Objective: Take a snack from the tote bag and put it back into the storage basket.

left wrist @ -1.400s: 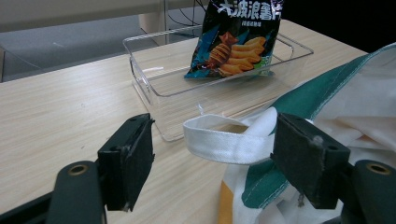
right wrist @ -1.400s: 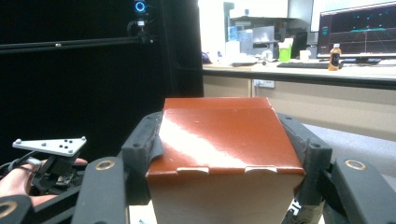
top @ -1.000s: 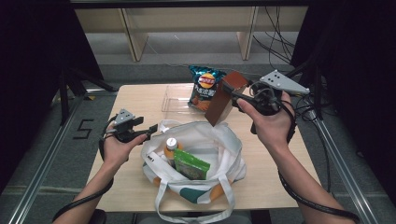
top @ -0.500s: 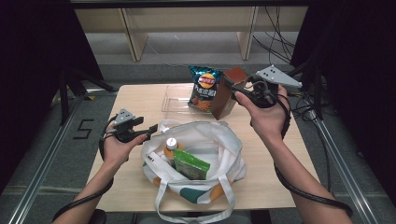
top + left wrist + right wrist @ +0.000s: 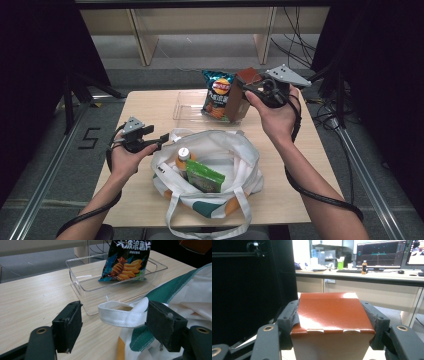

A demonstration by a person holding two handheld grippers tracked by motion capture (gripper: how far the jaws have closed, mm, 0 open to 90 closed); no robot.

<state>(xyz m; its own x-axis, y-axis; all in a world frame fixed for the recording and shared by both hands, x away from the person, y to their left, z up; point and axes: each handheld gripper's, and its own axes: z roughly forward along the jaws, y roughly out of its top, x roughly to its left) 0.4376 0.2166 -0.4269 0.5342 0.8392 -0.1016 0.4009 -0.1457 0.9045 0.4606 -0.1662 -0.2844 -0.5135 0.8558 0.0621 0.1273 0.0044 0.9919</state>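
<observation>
Table: a pale wood-grain table (image 5: 150, 107) with a matt top; light falls evenly on it; beyond its far edge lies grey floor, then low pale shelving with cables behind
Surroundings: black curtains hang at both sides; a metal rail runs along the floor at the left, with a dark "5" marked beside it; the right gripper view looks out past the curtain to a long desk with lit monitors, a bottle and a green cup
Clear tray: a clear tray (image 5: 186, 106) sits at the far middle of the table; a chip bag (image 5: 218, 92) stands in it, leaning back
Tote bag: a white and green tote bag (image 5: 240, 155) lies open on the near middle; a bottle with an orange cap band (image 5: 183, 156) and a green packet (image 5: 204, 176) stand inside
Right gripper: the right gripper (image 5: 243, 95) has its jaws spread wide and pressed on both sides of a brown box (image 5: 332, 315); the box hangs over the tray's right end, beside the chip bag
Left gripper: the left gripper (image 5: 120, 327) rests just beside the bag's left rim; jaws apart; a white strap loop (image 5: 120, 315) lies between them, against the right pad, not clamped
</observation>
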